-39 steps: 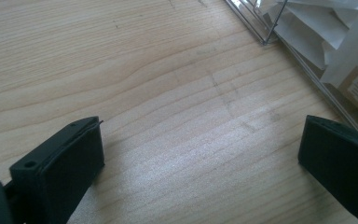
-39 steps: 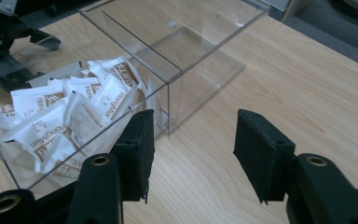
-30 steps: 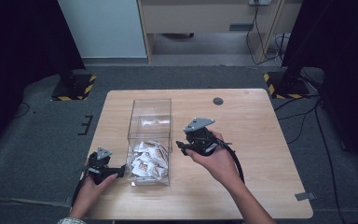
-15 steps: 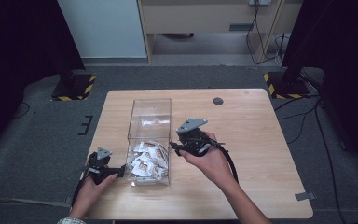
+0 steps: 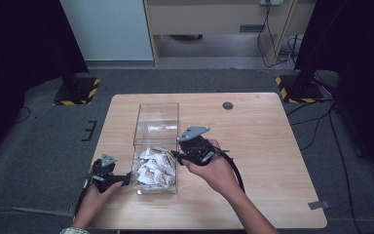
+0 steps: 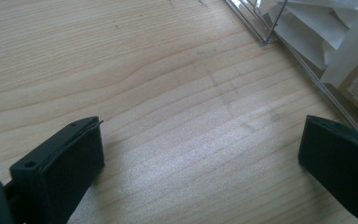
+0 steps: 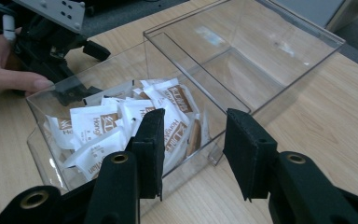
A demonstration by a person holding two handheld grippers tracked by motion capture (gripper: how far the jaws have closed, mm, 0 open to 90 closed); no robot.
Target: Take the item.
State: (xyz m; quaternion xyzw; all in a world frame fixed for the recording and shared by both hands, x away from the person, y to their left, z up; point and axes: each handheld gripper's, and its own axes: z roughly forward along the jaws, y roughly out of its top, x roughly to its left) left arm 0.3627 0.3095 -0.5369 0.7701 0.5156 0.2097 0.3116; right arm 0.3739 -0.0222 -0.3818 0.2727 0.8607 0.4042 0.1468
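While its long axis runs away from the person, the clear box (image 5: 157,146) on the table (image 5: 263,146) holds white-and-brown sachets (image 5: 153,167) at its near end. Right gripper (image 5: 175,155), jaws half-open and just closing, straddles the box wall; left gripper (image 5: 125,179) gapes empty beside it.

Glossy clear plastic box (image 5: 156,127), seemingly paper sachets (image 5: 153,167), matt wood table (image 5: 268,146)

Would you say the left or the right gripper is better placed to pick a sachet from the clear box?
Right: the right gripper points over the clear box wall at the sachets.
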